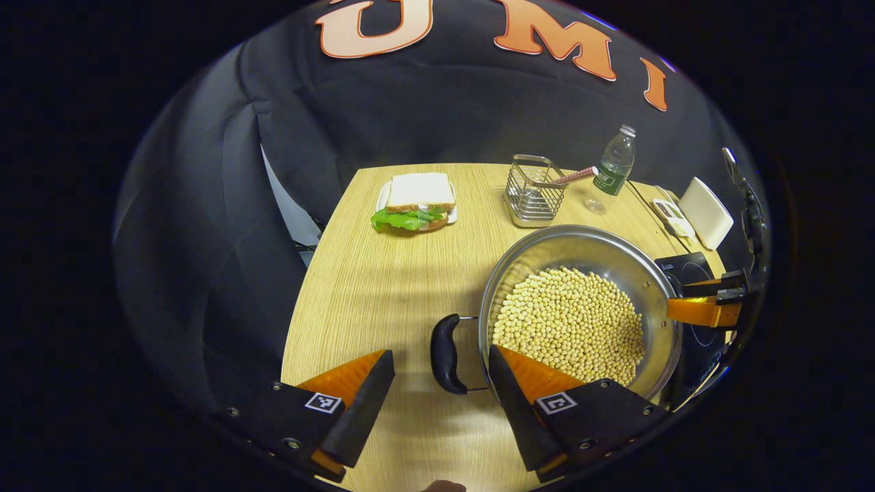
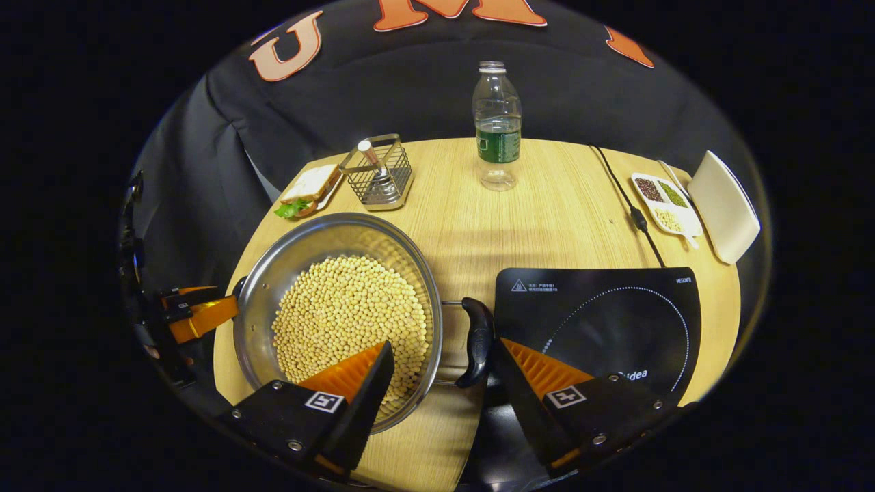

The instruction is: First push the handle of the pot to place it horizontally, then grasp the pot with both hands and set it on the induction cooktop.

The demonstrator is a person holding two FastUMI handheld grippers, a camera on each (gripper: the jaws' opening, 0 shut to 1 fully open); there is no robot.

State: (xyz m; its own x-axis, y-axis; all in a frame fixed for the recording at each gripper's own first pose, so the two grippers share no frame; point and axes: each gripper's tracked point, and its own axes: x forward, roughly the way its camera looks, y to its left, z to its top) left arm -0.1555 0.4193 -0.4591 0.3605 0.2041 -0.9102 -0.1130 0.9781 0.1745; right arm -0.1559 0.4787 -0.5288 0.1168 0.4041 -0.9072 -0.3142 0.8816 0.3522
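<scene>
A steel pot (image 1: pixel 581 246) (image 2: pixel 328 236) full of pale beans stands on the wooden table, left of the black induction cooktop (image 2: pixel 601 321) (image 1: pixel 687 268). In the left gripper view its black side handle (image 1: pixel 446 354) lies between the wide-apart fingers of my left gripper (image 1: pixel 441 403), which is open. My right gripper (image 2: pixel 441 396) is open too, and the pot's other black handle (image 2: pixel 476 342) sits between its fingers, close to the cooktop's edge. Each view also shows the other gripper at the far side of the pot: the right gripper (image 1: pixel 711 309) and the left gripper (image 2: pixel 198 314).
A sandwich on a plate (image 1: pixel 415 201) (image 2: pixel 307 188), a wire basket (image 1: pixel 534 191) (image 2: pixel 379 171) and a water bottle (image 1: pixel 613 167) (image 2: pixel 497 126) stand at the back. A small dish of grains (image 2: pixel 663 201), a white block (image 2: pixel 724 205) and the cooktop's cable (image 2: pixel 625 198) lie at the right.
</scene>
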